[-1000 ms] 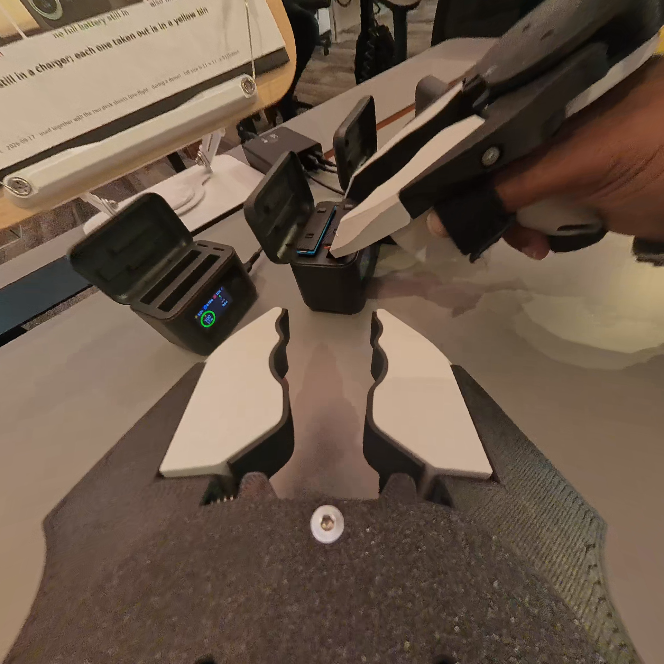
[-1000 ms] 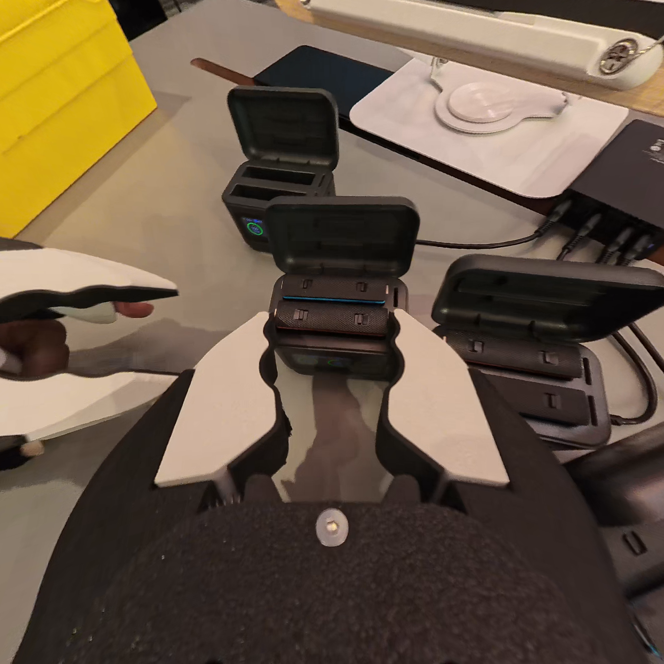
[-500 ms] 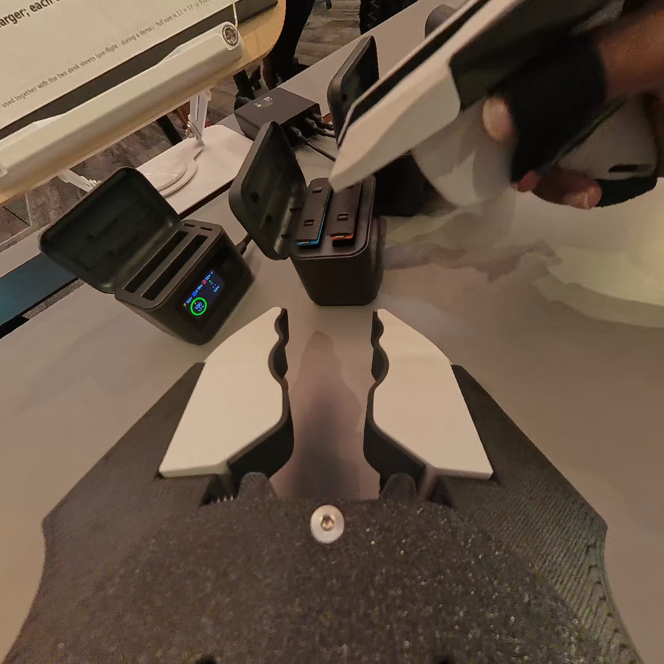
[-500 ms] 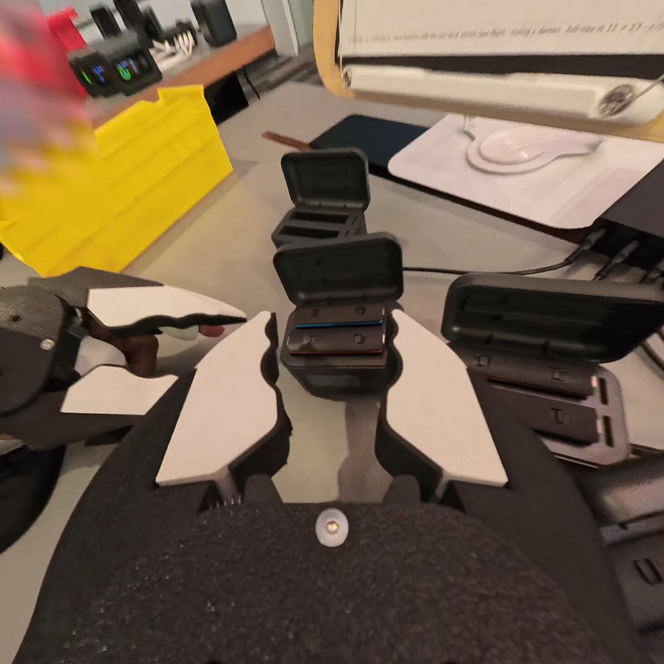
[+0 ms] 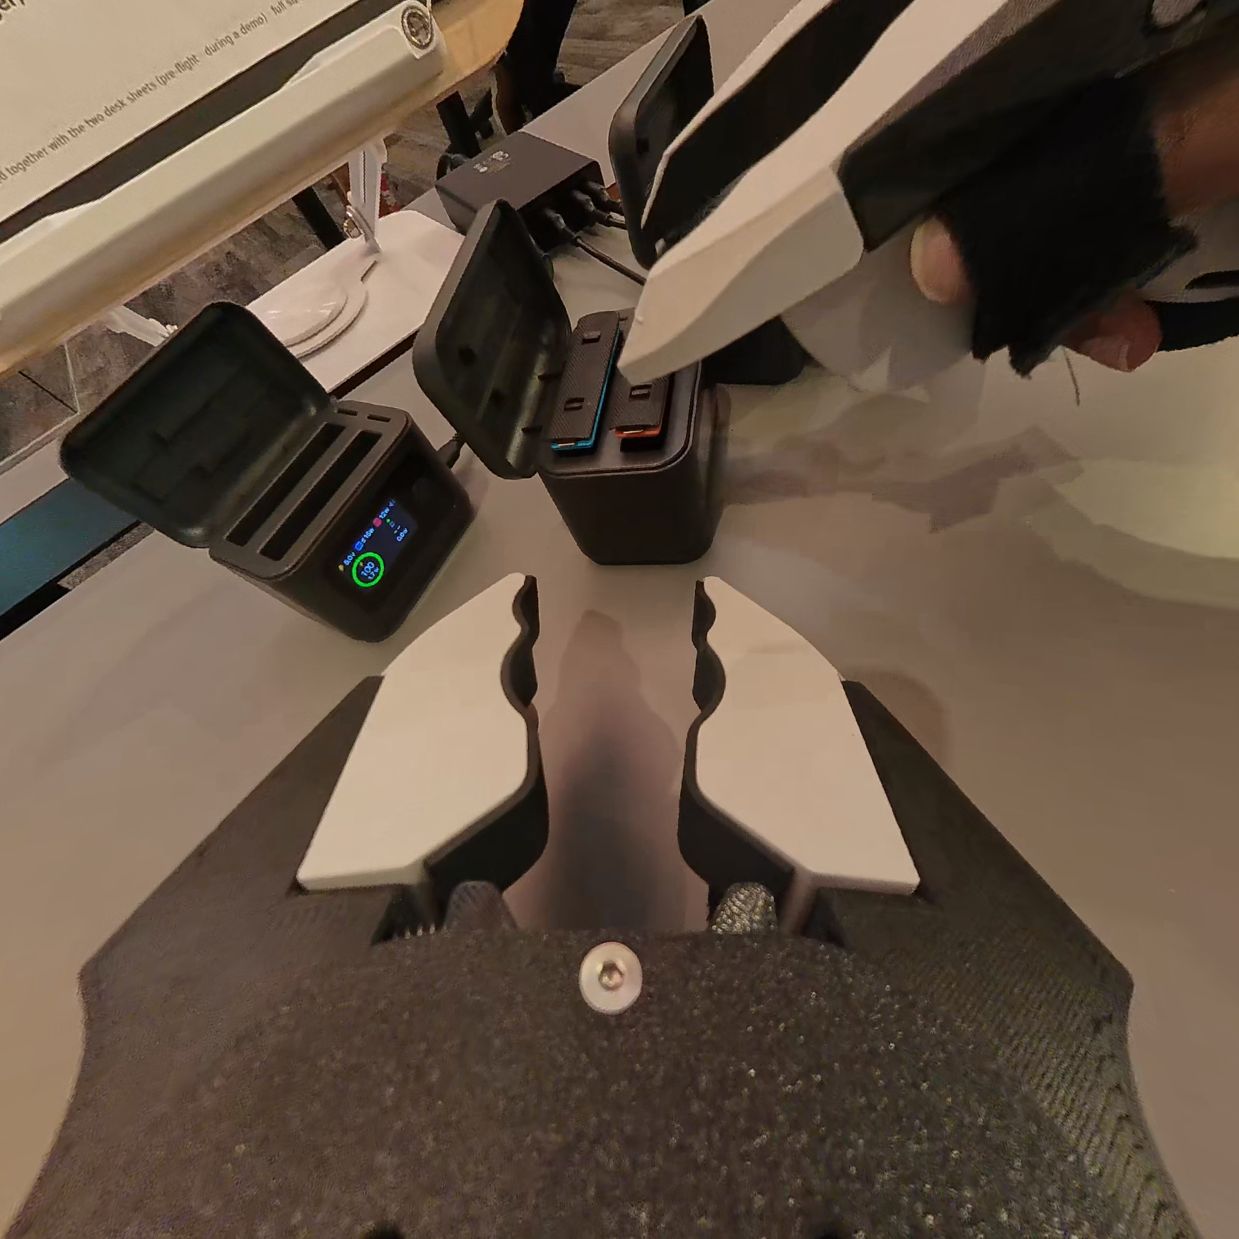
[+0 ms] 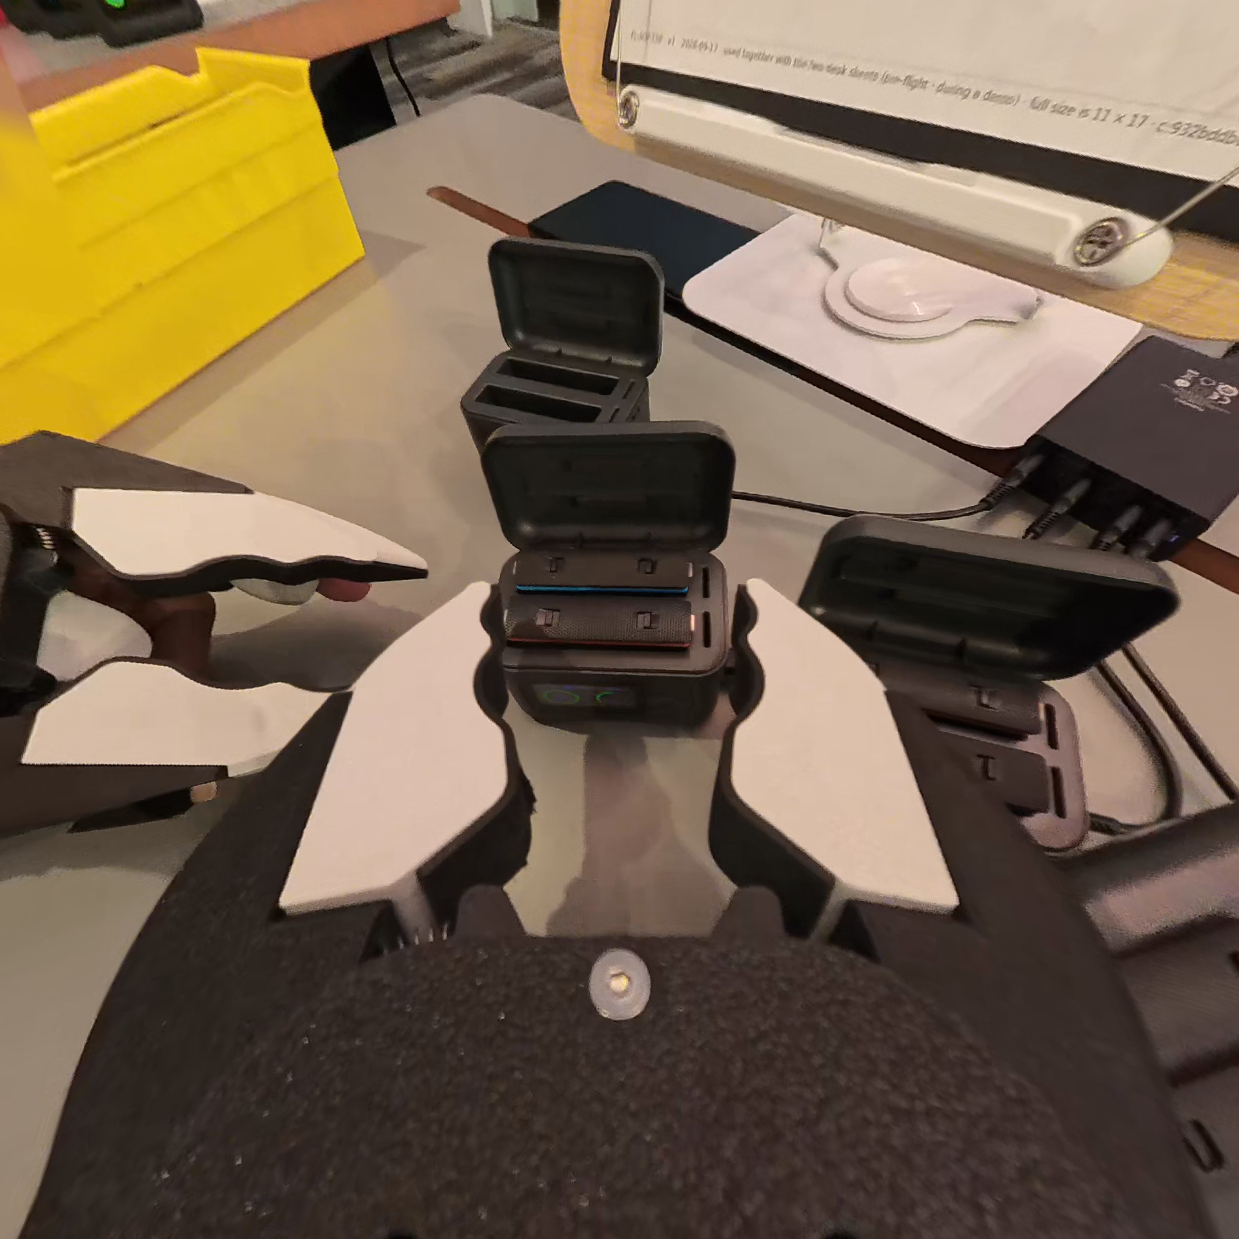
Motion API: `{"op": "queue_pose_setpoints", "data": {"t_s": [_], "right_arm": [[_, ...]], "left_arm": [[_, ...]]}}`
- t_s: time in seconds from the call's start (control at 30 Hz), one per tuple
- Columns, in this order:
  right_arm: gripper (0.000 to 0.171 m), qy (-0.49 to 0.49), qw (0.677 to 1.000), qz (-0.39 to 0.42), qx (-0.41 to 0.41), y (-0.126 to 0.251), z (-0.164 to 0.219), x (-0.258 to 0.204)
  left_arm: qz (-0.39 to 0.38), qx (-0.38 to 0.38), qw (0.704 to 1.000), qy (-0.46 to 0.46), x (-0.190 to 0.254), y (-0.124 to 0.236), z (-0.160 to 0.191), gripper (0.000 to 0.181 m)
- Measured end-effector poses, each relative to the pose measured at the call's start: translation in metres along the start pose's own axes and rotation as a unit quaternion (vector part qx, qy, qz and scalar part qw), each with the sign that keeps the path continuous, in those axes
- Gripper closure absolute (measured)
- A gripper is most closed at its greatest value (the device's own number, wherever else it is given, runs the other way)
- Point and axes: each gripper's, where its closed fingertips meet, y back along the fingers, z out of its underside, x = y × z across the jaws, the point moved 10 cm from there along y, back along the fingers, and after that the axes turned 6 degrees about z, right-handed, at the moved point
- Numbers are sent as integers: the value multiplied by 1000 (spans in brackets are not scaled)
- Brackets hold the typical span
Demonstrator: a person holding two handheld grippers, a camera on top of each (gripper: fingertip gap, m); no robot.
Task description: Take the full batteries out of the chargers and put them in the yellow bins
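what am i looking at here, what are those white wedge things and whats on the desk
The white wedges are hand-held tongs, one in each of a person's hands, each carrying its own camera. One picture looks along the left tongs, the other along the right tongs. Both are open and hold nothing. On the grey desk stand black battery chargers with lids up: the middle charger holds two batteries, the far charger shows empty slots. Yellow bins stand at the left of the right view.
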Motion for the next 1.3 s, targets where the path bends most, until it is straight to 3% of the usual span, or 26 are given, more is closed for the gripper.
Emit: {"op": "queue_pose_setpoints", "data": {"t_s": [0.5, 0.63, 0.77, 0.93, 1.17, 1.3], "right_arm": [[108, 10, 1000, 4, -22, -4, 7, -5], [137, 13, 1000, 9, 24, 3, 2, -4], [170, 57, 998, 26, -3, -1, 9, -9], [171, 80, 996, 40, -22, -3, 6, -13], [171, 121, 984, 29, -125, -7, -12, -15], [171, 102, 986, 11, -129, -8, -14, -11]], "left_arm": [[-13, -14, 1000, 3, -3, -12, -3, 135], [-14, -19, 1000, -1, -2, -13, -3, 135], [-14, -19, 1000, -7, -1, -13, -3, 135], [-13, -15, 1000, -9, -1, -12, -4, 136], [-12, -26, 1000, -13, 0, -14, -3, 135], [-13, -30, 999, 4, -3, -17, -4, 134]]}}
